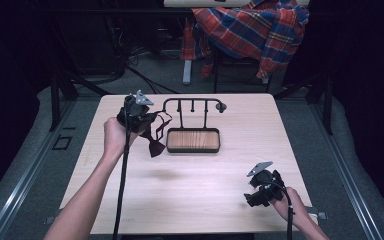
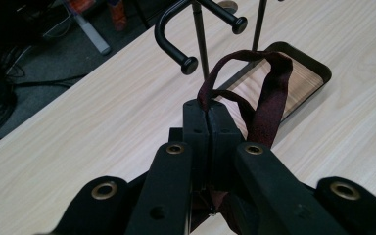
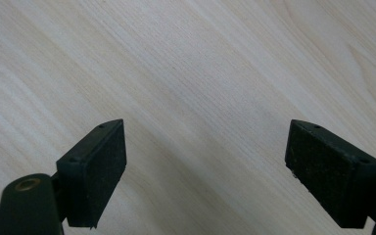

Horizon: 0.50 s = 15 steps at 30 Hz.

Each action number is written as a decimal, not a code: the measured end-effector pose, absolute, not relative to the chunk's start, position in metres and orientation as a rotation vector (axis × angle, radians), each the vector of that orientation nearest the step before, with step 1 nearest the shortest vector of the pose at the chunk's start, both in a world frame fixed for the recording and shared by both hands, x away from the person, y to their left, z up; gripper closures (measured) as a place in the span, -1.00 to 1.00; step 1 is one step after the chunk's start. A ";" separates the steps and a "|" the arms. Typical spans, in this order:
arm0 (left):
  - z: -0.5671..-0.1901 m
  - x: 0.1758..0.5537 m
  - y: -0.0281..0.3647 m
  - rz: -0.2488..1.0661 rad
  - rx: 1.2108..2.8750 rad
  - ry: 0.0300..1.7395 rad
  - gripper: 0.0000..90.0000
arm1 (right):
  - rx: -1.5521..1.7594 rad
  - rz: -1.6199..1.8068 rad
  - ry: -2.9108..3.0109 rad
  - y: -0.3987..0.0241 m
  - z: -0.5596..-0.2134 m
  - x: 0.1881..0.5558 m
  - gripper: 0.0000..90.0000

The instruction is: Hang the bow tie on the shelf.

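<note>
My left gripper (image 1: 151, 120) (image 2: 208, 111) hangs above the table's far left, just left of a black hook rack (image 1: 192, 103) (image 2: 176, 44). Its jaws are shut on the thin strap of a dark red bow tie (image 1: 156, 146). The strap (image 2: 270, 95) loops up past the pads, and the bow dangles below the gripper over the table. The rack stands on a black-rimmed wooden tray (image 1: 176, 149) (image 2: 323, 73). My right gripper (image 1: 252, 198) (image 3: 220, 156) is near the front right corner, open over bare light wood with nothing between its pads.
The light wooden table (image 1: 190, 190) has wide bare room in its middle and front. Behind its far edge a plaid shirt (image 1: 252, 30) hangs over a chair. Cables lie on the floor (image 1: 145, 80) at the back left.
</note>
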<state>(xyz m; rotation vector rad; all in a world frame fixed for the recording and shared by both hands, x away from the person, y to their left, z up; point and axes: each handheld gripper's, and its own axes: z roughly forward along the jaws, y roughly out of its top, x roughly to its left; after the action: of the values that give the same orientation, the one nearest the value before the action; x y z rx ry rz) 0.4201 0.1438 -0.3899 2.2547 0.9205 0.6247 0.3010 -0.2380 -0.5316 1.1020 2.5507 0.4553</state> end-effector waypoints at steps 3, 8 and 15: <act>-0.389 0.422 0.142 0.625 2.258 0.917 0.97 | 1.103 0.456 2.550 -0.238 -0.532 0.301 -0.66; -0.386 0.427 0.137 0.626 2.251 0.908 0.97 | 1.102 0.456 2.551 -0.238 -0.532 0.301 -0.66; -0.383 0.433 0.134 0.637 2.245 0.912 0.97 | 1.106 0.463 2.553 -0.238 -0.532 0.301 -0.66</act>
<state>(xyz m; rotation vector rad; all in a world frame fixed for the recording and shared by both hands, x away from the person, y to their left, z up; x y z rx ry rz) 0.4329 0.1336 -0.3833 2.2449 0.9121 0.6370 0.3008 -0.2381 -0.5318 1.1056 2.5526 0.4633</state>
